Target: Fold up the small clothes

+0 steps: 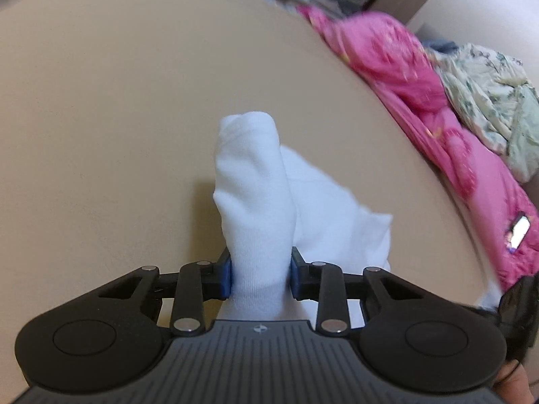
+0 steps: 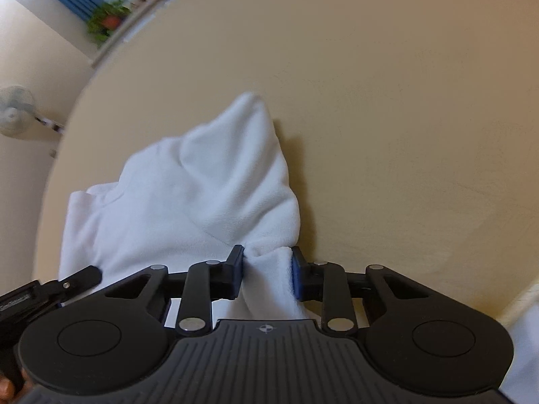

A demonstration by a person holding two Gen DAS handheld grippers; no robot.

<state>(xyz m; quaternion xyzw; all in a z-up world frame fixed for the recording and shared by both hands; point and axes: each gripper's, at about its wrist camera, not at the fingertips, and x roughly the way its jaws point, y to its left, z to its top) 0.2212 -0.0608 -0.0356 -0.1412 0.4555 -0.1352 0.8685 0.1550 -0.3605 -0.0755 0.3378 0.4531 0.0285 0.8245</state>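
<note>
Left gripper (image 1: 260, 271) and right gripper (image 2: 267, 271) each pinch the white garment (image 2: 202, 195).

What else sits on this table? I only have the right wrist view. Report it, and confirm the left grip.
Observer: A pink garment lies heaped along the table's right edge; your view misses it.
Operator: Say what's next to it.
Observer: A pale floral-print cloth lies bunched on the pink one's far side.
Operator: Now the left grip.
Observer: The left gripper is shut on a rolled part of the white garment, which stands up from its fingers.
</note>
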